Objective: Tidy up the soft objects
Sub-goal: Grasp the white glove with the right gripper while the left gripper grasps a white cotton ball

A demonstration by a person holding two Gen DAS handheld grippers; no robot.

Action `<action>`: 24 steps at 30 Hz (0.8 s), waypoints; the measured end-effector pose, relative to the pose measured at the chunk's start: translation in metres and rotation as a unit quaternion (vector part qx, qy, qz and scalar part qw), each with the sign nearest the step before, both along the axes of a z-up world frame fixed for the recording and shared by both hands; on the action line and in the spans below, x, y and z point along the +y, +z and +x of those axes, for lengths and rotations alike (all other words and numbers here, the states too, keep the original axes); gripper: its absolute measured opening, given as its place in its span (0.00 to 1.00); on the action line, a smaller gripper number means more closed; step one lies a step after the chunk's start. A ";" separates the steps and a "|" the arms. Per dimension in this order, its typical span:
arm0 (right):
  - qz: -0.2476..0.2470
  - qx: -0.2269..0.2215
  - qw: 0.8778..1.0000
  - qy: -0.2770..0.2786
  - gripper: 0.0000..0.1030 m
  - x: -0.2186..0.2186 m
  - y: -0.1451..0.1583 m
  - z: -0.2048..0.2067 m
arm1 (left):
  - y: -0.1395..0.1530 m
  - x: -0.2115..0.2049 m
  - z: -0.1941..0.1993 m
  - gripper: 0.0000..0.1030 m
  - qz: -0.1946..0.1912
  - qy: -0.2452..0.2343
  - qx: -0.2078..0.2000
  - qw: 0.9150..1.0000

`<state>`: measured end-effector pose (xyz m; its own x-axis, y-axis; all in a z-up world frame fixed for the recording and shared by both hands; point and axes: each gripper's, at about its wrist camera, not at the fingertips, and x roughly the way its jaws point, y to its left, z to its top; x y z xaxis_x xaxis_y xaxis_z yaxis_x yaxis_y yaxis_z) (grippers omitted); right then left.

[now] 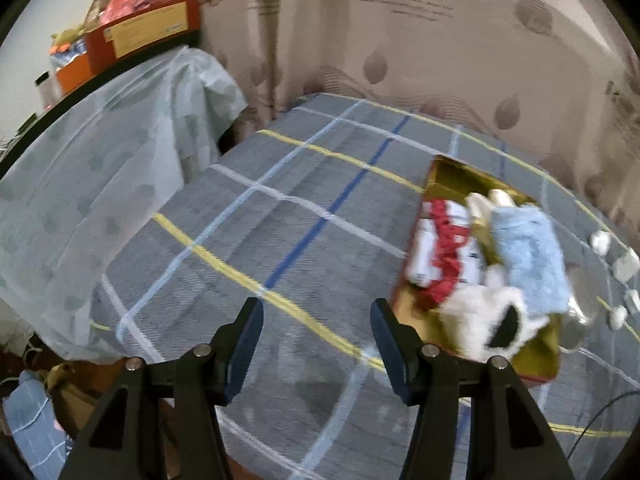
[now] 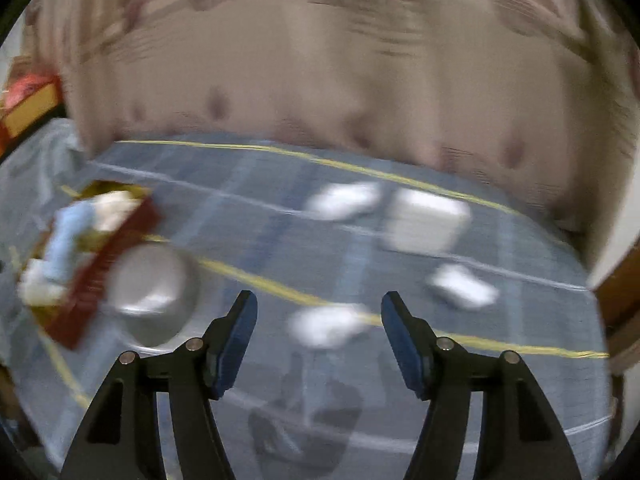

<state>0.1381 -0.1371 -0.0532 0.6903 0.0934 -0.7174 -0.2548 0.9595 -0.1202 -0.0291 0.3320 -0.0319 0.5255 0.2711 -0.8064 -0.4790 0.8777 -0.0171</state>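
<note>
I see the checked bedsheet (image 1: 280, 208) spread over the whole work surface, grey with yellow, white and blue lines, and I place everything else against it. At its far edge hangs a patterned beige curtain (image 1: 400, 52), and off its left side a pale green cloth (image 1: 100, 152) drapes over a shelf. On the sheet's right part sits the open gold-lined box (image 1: 452, 184), already filled with a red-and-white cloth (image 1: 444, 248), a light blue towel (image 1: 528, 256) and a white plush toy (image 1: 484, 320). Just beside the box's red outer wall lies a round grey thing (image 2: 152, 292), too blurred for me to identify. Farther right on the sheet, several small white soft pieces (image 2: 328, 324) lie scattered, well apart from the box. My left gripper (image 1: 316, 344) hovers over the bare sheet, jaws spread and empty. My right gripper (image 2: 318, 340) is likewise released, nothing between its pads.
</note>
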 end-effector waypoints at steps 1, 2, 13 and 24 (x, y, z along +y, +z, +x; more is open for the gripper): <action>-0.011 -0.001 1.000 -0.009 0.60 -0.021 -0.001 0.008 | 0.000 -0.006 0.001 0.55 -0.003 -0.009 -0.002 1.000; -0.024 -0.003 1.000 -0.018 0.60 -0.040 -0.003 0.017 | 0.001 -0.014 0.001 0.55 -0.003 -0.021 -0.003 1.000; -0.039 0.051 0.998 -0.006 0.60 -0.117 -0.050 0.089 | 0.008 -0.124 0.036 0.55 -0.002 -0.160 0.016 0.987; 0.014 0.061 0.998 0.007 0.18 -0.117 -0.076 0.111 | -0.001 -0.257 0.109 0.55 -0.006 -0.302 0.035 0.952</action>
<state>0.2492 -0.2543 -0.1292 0.5970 0.1238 -0.7927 -0.2799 0.9581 -0.0611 0.0804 0.0752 -0.0333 0.5276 -0.0729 -0.8464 0.1140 0.9934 -0.0146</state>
